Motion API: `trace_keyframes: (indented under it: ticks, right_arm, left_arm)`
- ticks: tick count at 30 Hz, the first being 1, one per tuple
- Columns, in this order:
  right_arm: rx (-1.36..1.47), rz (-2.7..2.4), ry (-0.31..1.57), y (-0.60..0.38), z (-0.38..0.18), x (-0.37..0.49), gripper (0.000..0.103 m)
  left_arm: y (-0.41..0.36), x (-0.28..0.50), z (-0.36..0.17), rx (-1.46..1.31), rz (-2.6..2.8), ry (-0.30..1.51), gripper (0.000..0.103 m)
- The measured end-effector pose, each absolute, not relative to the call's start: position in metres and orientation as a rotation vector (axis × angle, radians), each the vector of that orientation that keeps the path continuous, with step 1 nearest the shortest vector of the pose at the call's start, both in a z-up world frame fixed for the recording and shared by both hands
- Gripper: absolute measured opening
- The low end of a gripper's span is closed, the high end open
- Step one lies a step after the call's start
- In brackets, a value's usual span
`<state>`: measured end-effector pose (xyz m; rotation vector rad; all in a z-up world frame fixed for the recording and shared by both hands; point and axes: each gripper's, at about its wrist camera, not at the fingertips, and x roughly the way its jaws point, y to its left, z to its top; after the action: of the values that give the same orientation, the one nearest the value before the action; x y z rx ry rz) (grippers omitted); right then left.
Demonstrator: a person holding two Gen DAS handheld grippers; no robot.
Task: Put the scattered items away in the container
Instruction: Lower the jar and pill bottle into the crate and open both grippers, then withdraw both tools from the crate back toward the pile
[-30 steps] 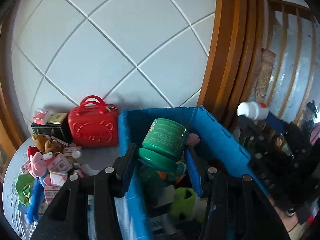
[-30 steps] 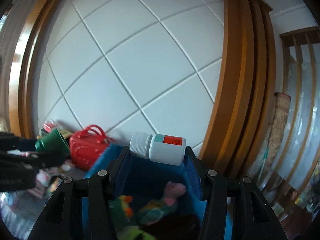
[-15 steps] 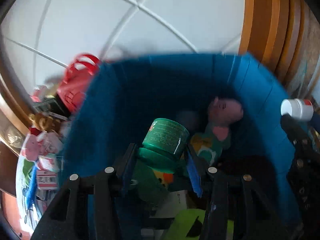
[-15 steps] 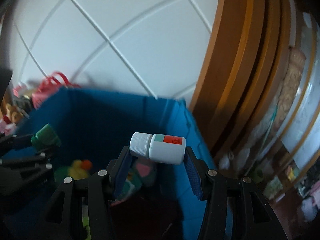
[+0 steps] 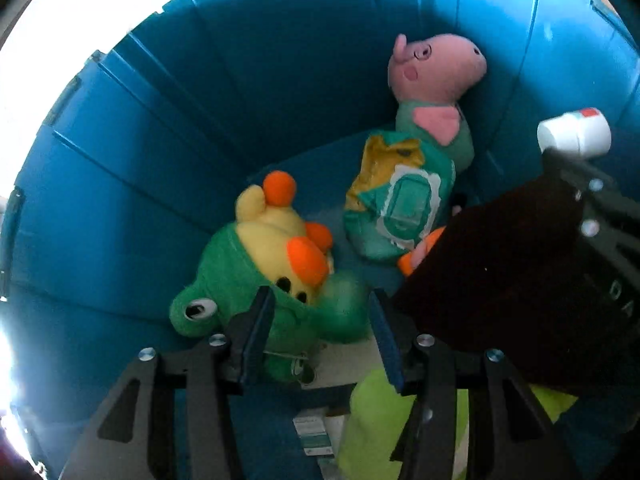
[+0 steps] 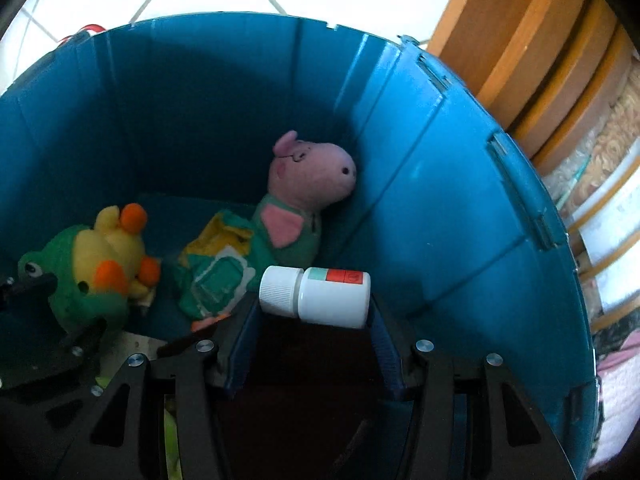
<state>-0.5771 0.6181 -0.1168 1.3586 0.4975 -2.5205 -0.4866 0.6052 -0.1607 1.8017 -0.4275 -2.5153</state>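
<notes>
- Our left gripper [image 5: 320, 304] hangs inside the deep blue plastic bin [image 5: 120, 140], pointing steeply down. Its jaws have just been opening, and a blurred green shape [image 5: 344, 308] sits between them with the pads off it. We judge this to be the item being dropped, but the blur hides what it is.
- Just below lies the yellow duck plush in a green frog hood [image 5: 276, 240], so we keep the jaws released and lift straight up, to avoid snagging its fabric.
- Further right, a crumpled green-and-yellow packet [image 5: 400, 200] rests against the pink pig plush in a green top [image 5: 436, 68], which leans on the far wall.
- Our right gripper [image 6: 314, 312] is clenched on the white plastic pill bottle with a ribbed cap and red-and-teal label [image 6: 332, 296], held sideways above the bin floor near the right wall.
- A dark item [image 6: 312, 360] lies under it; we cannot tell what it is.
- To finish well, we lower the bottle a little more, aim for the bare gap beside the packet, and then part the jaws, since a round bottle dropped from high up may roll or bounce.
</notes>
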Motion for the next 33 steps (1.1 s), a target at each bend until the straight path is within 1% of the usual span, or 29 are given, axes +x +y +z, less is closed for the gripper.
trace_keyframes:
  ticks: [1,2,3,13,19,20,22,23,24,27,30,33]
  right_arm:
    - [1.351,-2.518,0.469,0.619,-0.114,-0.577,0.052]
    - [1.342,-2.516,0.447,0.619,-0.112,-0.578,0.052]
    - [1.328,-2.516,0.429,0.619,-0.109,-0.578,0.052]
    - [1.264,-2.529,0.329,0.622,-0.092,-0.583,0.052]
    - [1.284,-2.529,0.326,0.621,-0.094,-0.583,0.054]
    - [1.286,-2.528,0.322,0.622,-0.095,-0.583,0.056]
    - [1.291,-2.529,0.314,0.623,-0.095,-0.584,0.068]
    - [1.291,-2.522,0.306,0.623,-0.095,-0.584,0.077]
    - [1.292,-2.51,0.299,0.621,-0.095,-0.584,0.082]
    - [1.284,-2.495,0.328,0.616,-0.097,-0.581,0.091]
    - [1.282,-2.491,0.323,0.615,-0.097,-0.58,0.093]
    - [1.281,-2.473,0.288,0.615,-0.096,-0.581,0.098]
  left_arm:
    - [0.606,-0.486,-0.161,1.805,-2.516,-0.422,0.065]
    - [0.605,-0.486,-0.161,1.797,-2.518,-0.425,0.074]
    - [0.605,-0.486,-0.161,1.781,-2.52,-0.436,0.076]
    - [0.604,-0.489,-0.161,1.785,-2.512,-0.438,0.076]
    - [0.604,-0.488,-0.16,1.786,-2.507,-0.439,0.076]
    - [0.604,-0.488,-0.16,1.786,-2.508,-0.437,0.076]
    - [0.604,-0.488,-0.16,1.787,-2.507,-0.439,0.076]
    - [0.604,-0.488,-0.16,1.789,-2.507,-0.439,0.076]
    - [0.604,-0.488,-0.16,1.789,-2.506,-0.439,0.076]
    - [0.603,-0.489,-0.16,1.788,-2.503,-0.443,0.076]
    - [0.6,-0.49,-0.159,1.789,-2.497,-0.428,0.076]
    - [0.598,-0.491,-0.158,1.786,-2.494,-0.414,0.076]
